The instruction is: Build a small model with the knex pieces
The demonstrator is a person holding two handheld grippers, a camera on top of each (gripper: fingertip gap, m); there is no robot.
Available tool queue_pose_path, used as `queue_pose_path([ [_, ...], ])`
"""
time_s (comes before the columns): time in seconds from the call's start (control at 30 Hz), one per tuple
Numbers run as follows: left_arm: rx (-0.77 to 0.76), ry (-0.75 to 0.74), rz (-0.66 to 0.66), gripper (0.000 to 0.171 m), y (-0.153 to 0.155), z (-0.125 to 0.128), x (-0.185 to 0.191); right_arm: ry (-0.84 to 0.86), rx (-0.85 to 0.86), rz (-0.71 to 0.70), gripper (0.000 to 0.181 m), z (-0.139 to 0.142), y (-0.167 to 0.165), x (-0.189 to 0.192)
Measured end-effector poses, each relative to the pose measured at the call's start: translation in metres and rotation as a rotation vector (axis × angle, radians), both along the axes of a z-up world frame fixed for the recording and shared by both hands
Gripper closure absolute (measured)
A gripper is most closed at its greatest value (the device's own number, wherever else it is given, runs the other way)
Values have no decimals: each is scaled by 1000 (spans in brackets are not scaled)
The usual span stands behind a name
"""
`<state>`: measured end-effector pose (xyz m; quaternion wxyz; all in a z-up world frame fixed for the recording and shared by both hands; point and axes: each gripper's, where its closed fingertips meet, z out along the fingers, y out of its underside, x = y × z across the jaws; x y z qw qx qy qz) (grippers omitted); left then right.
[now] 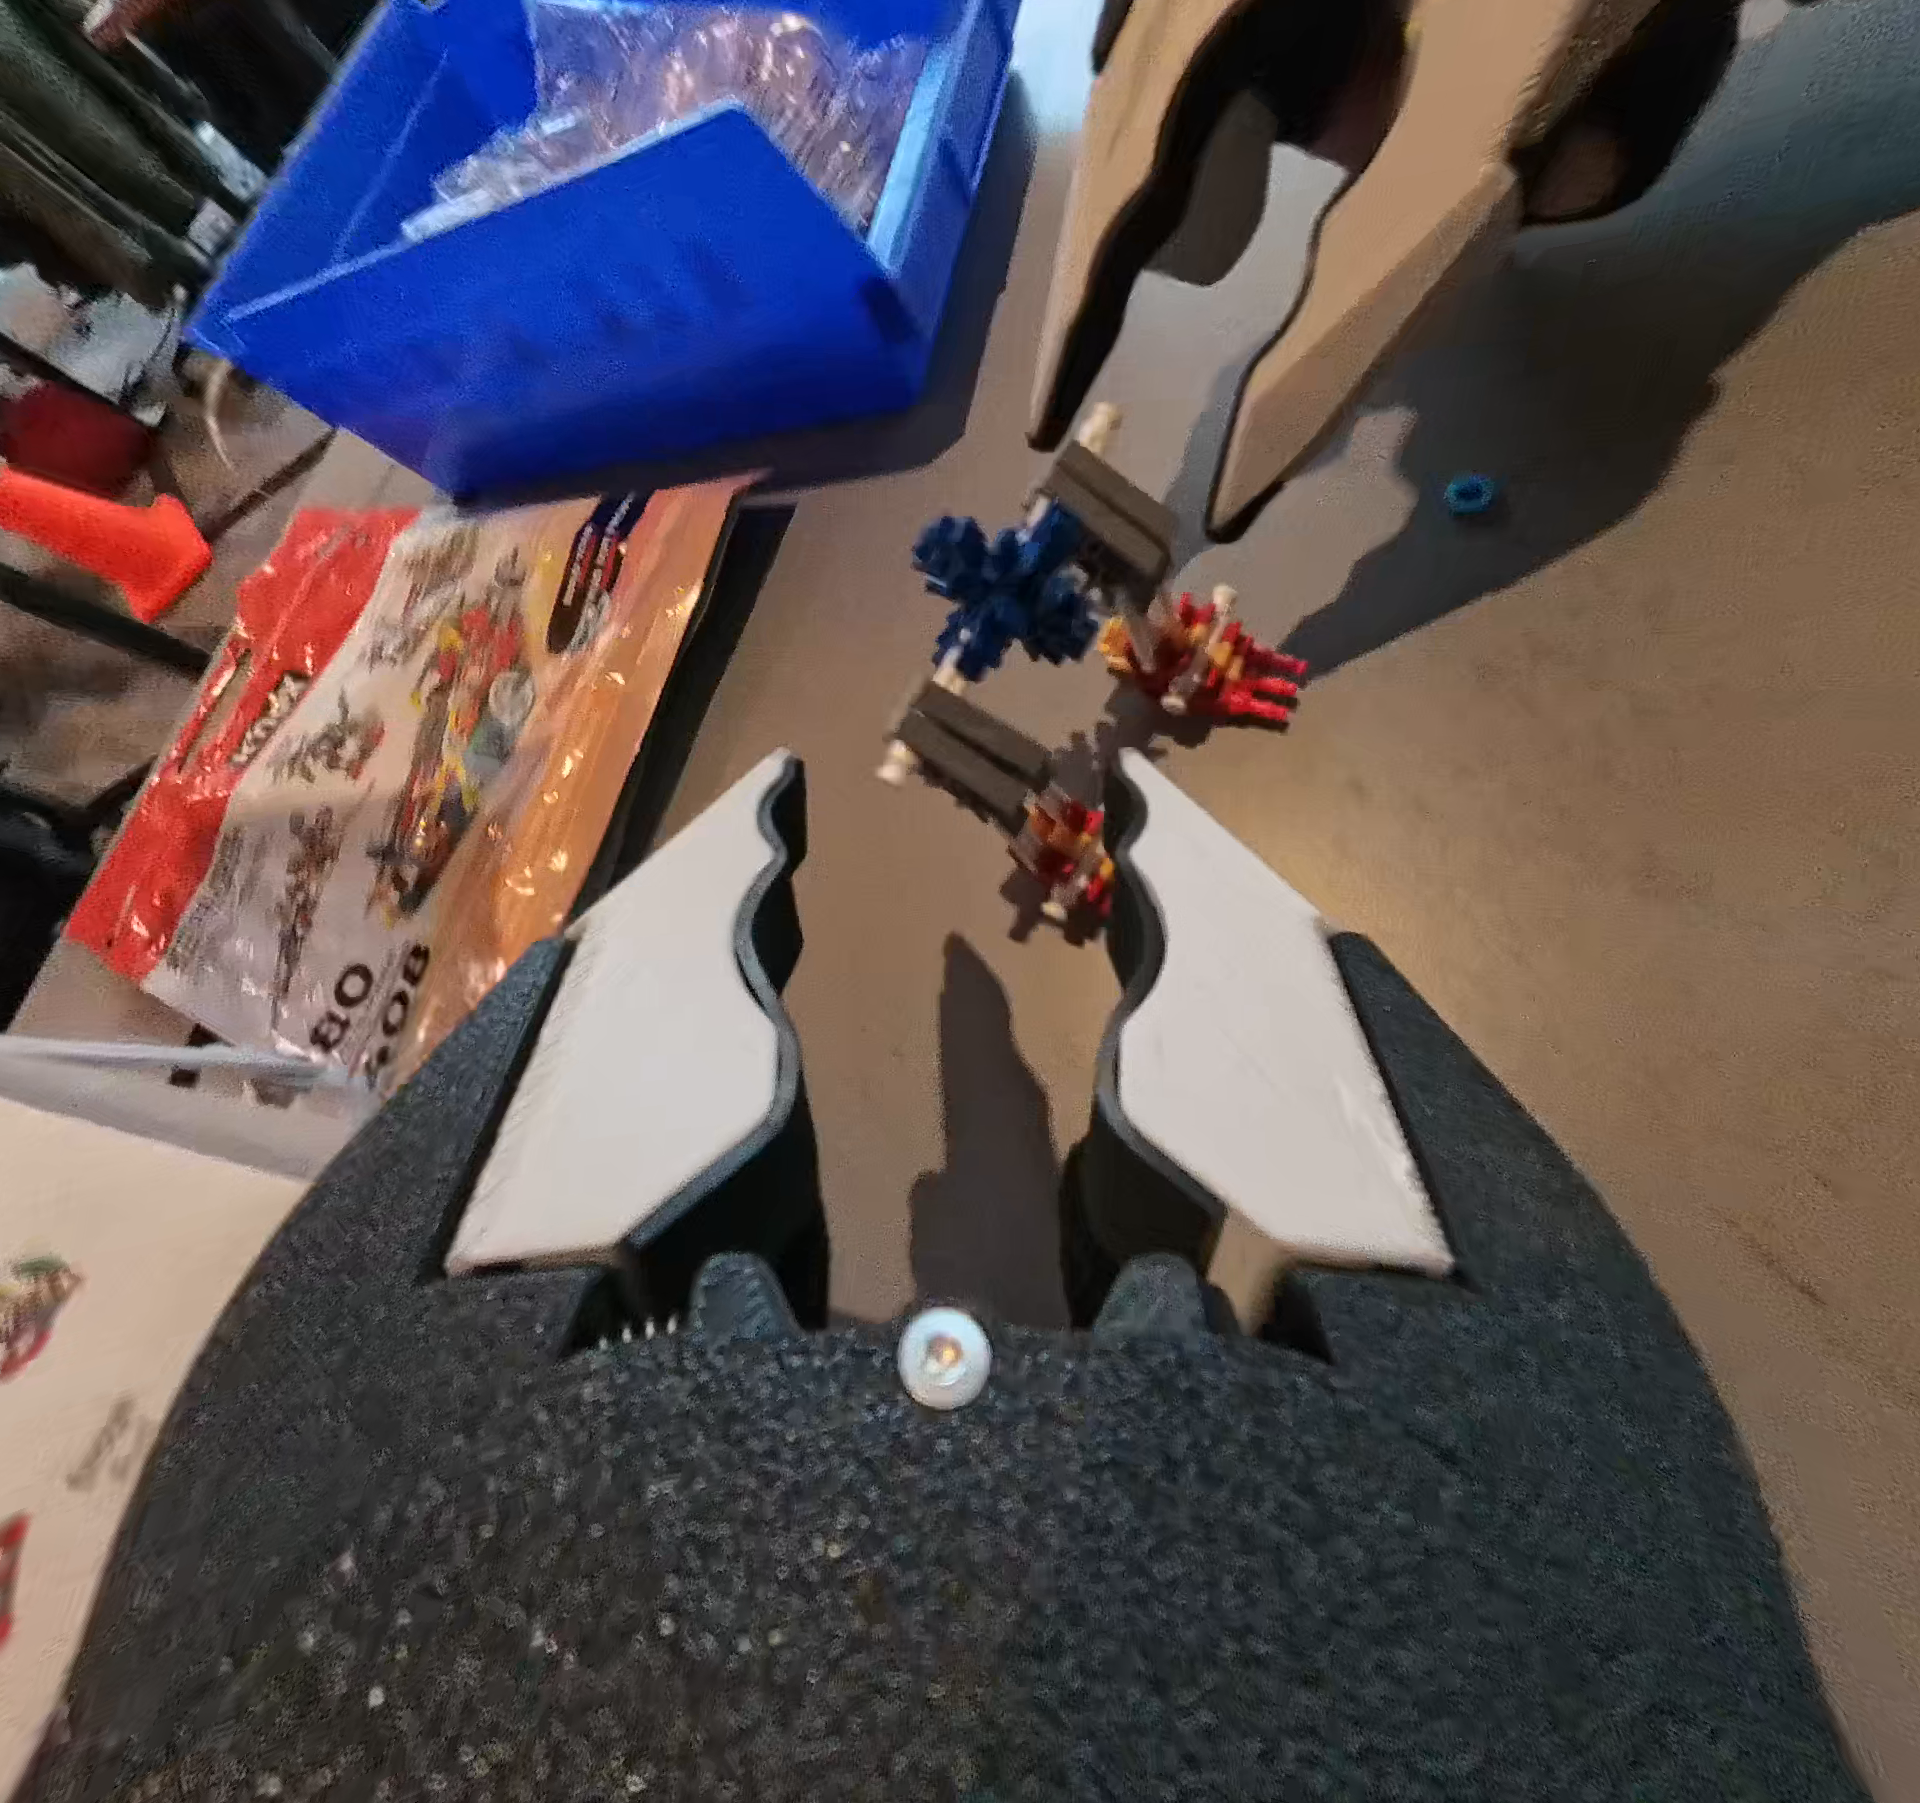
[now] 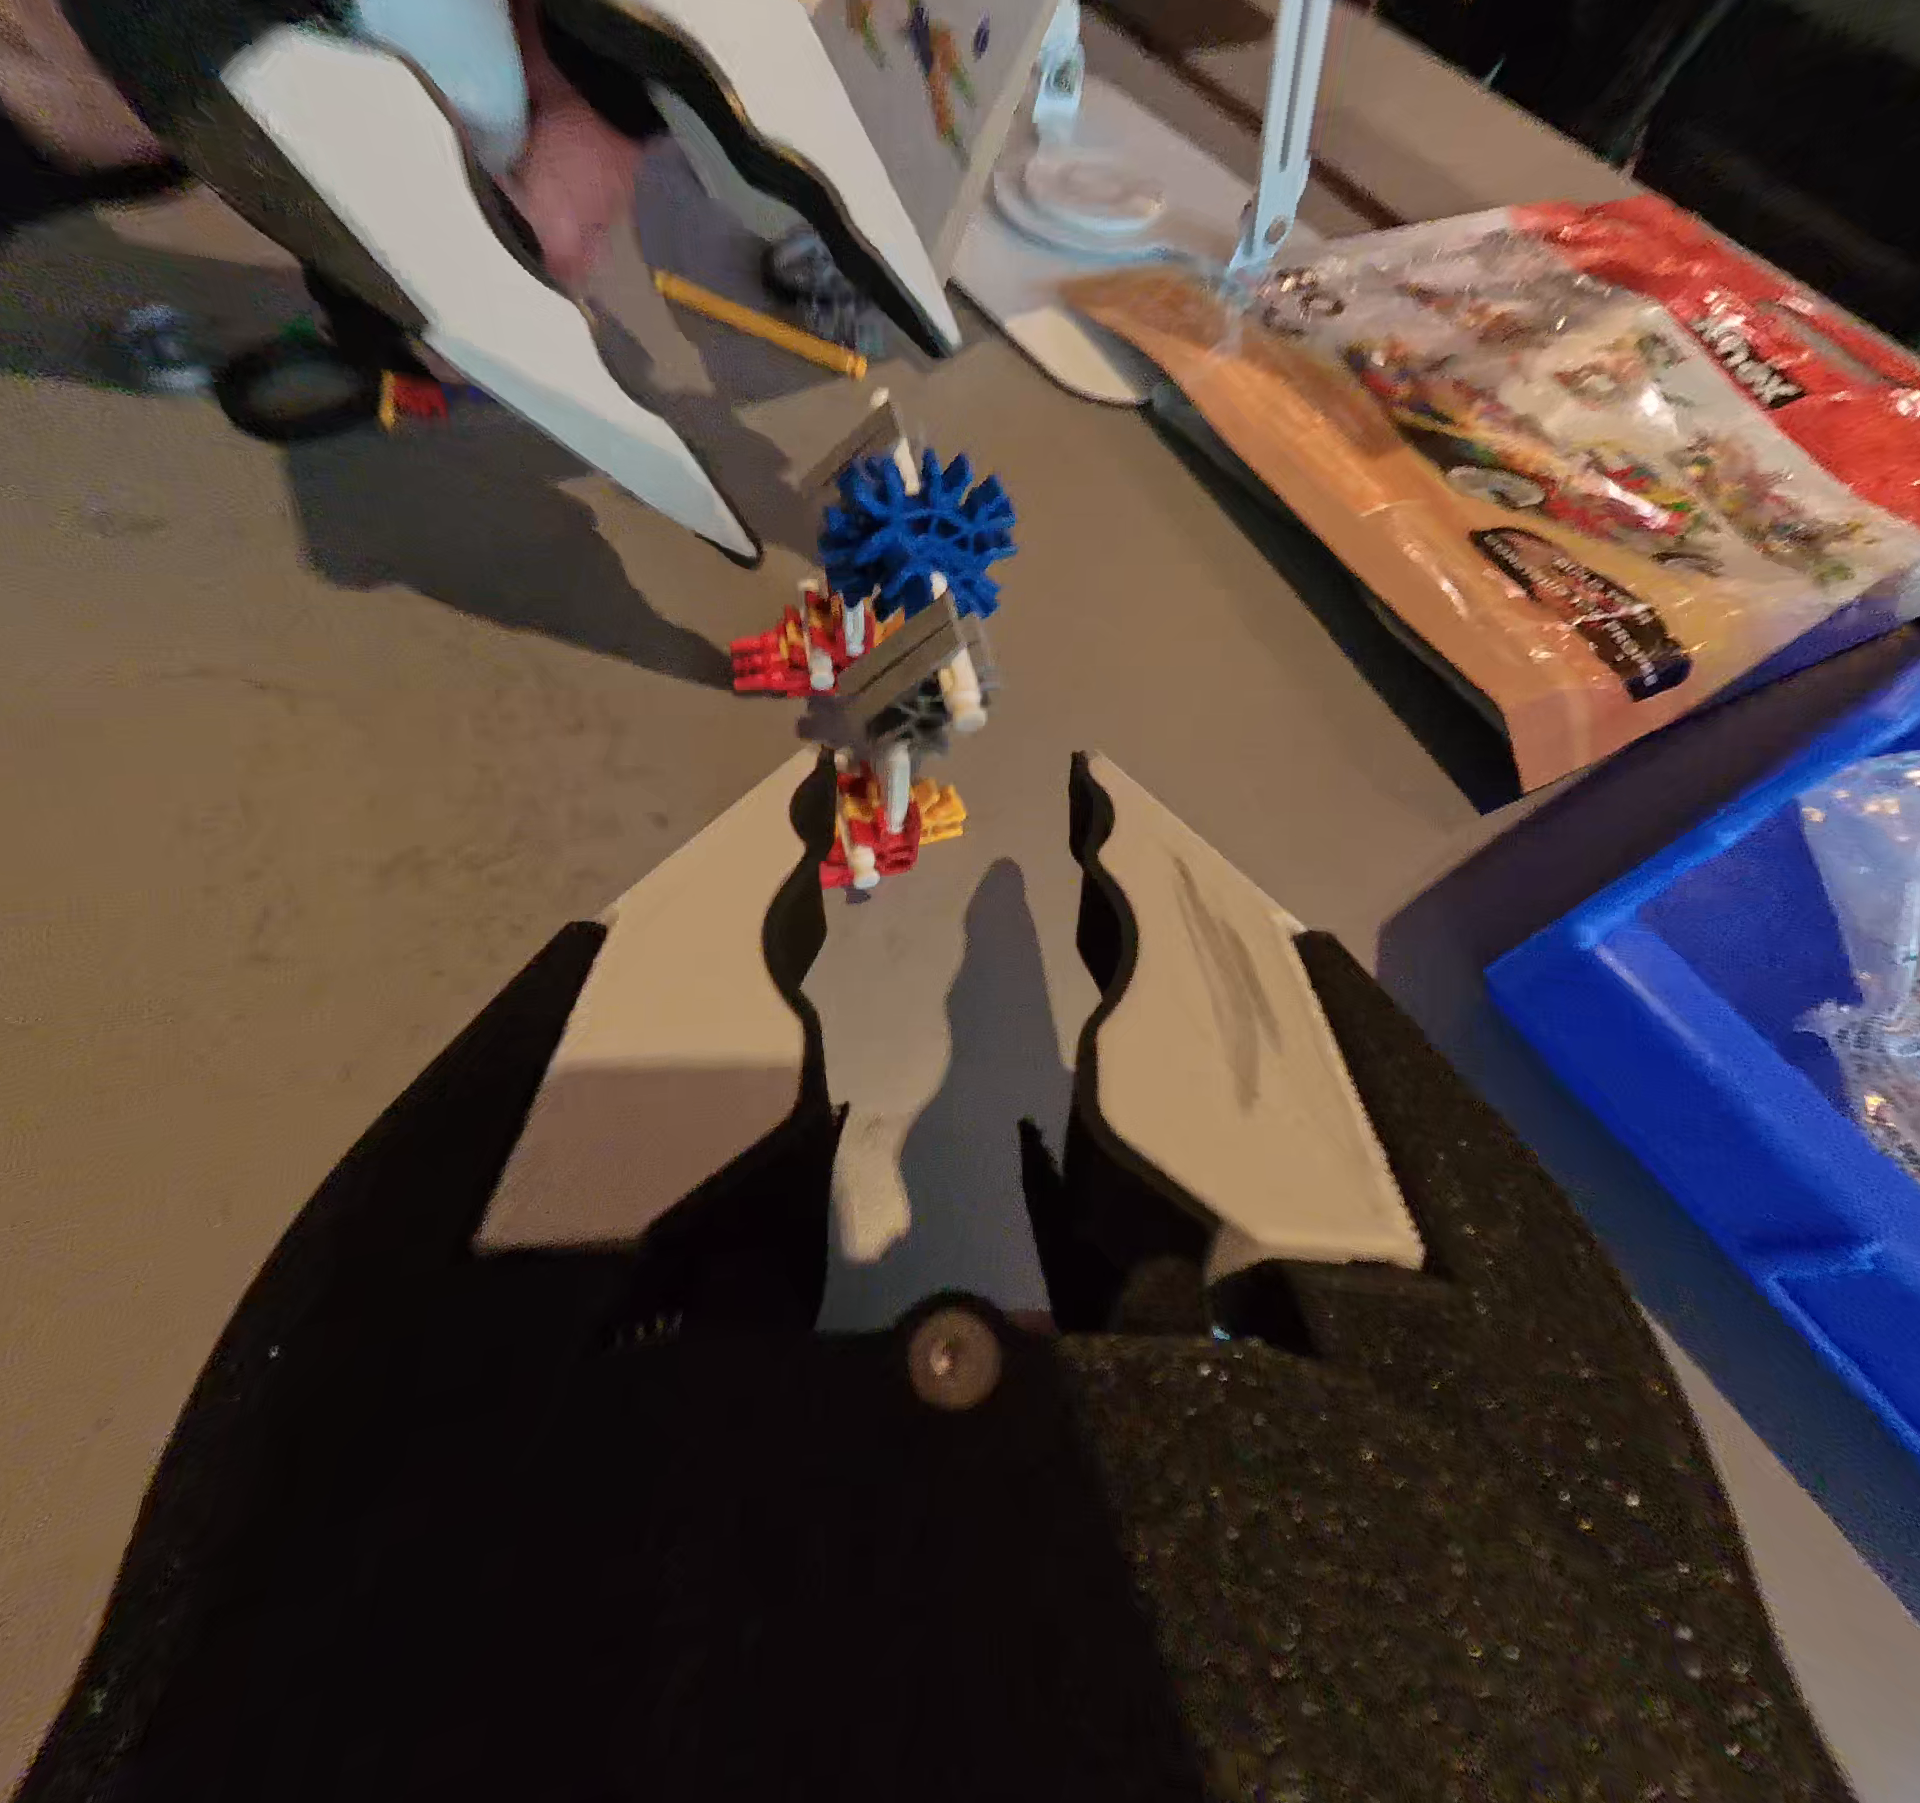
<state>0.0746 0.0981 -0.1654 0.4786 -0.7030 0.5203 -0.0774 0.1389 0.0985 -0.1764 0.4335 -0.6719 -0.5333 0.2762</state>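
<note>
A small construction-toy model stands on the tan table (image 1: 1558,922) between my two grippers. It has a blue snowflake connector (image 1: 1008,590) (image 2: 914,538), grey blocks (image 1: 977,751) (image 2: 894,662) and red and yellow connectors (image 1: 1205,657) (image 2: 883,818) on white rods. My left gripper (image 1: 958,766) is open and empty, and its right fingertip is close beside the model's near red end. My right gripper (image 2: 945,766) is open and empty, and its left fingertip is beside the model's near red end. Each gripper shows opposite in the other's view, the right (image 1: 1143,475) and the left (image 2: 842,444).
A blue bin (image 1: 623,319) (image 2: 1714,1078) holds clear plastic bags. A red toy bag (image 1: 395,735) (image 2: 1558,423) lies beside it. A small blue ring (image 1: 1470,491), a yellow rod (image 2: 758,325) and a black wheel (image 2: 291,392) lie loose. A white stand base (image 2: 1081,195) is beyond. Left tips and right tips are each some 4 centimetres from the blue snowflake connector (image 2: 914,538). The left camera catches it too, in the left wrist view (image 1: 1029,526).
</note>
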Motion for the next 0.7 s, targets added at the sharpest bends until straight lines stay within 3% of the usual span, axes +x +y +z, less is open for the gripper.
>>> queue_pose_path([
  [0.2,-141,-72,-155,113,-3,-13,16,180,71,53,136,40,-6,-8],
  [0.27,-132,-64,-149,125,-2,-16,14,194,128,79,137,51,-11,-15],
  [0.37,-161,-97,-145,138,-4,-14,17,86,177,118,141,52,-16,-23],
  [0.53,-156,-71,-170,134,-10,-17,19,-202,253,198,154,38,-14,-48],
  [0.7,-151,-70,-175,138,-11,-18,19,-316,204,273,164,29,-15,-58],
])
